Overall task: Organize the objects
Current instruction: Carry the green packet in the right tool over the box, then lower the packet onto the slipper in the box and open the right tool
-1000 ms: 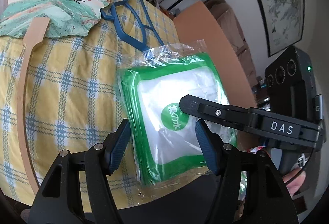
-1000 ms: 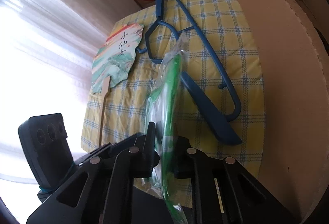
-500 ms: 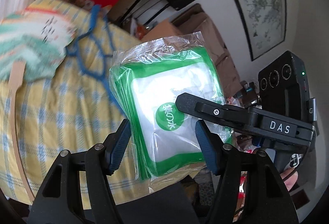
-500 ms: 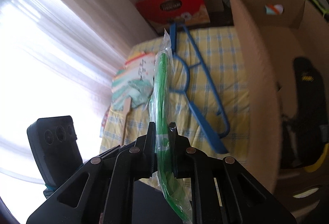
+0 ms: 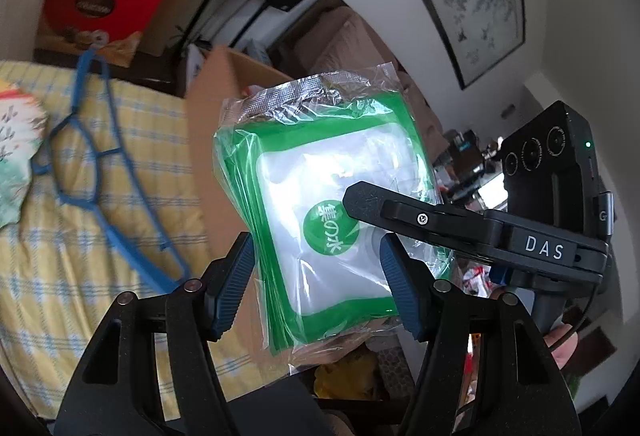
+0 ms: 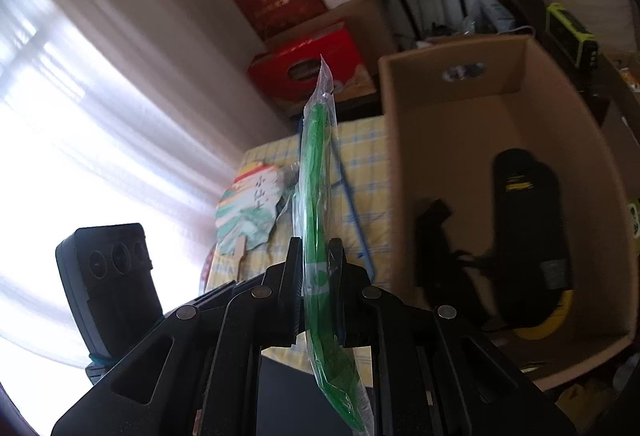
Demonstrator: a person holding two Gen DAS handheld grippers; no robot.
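Observation:
A clear packet with a green border and white middle hangs in the air. My right gripper is shut on it, and there the packet shows edge-on and upright. In the left wrist view the right gripper's finger crosses the packet's face from the right. My left gripper is open, its blue pads on either side of the packet's lower part. I see no squeeze on the packet.
An open cardboard box stands to the right, with black items inside. On the yellow checked cloth lie a blue hanger and a paper fan. Red gift boxes are stacked behind.
Both grippers have risen together from the cloth with the packet. The view has swung right, so the open box and its contents now show.

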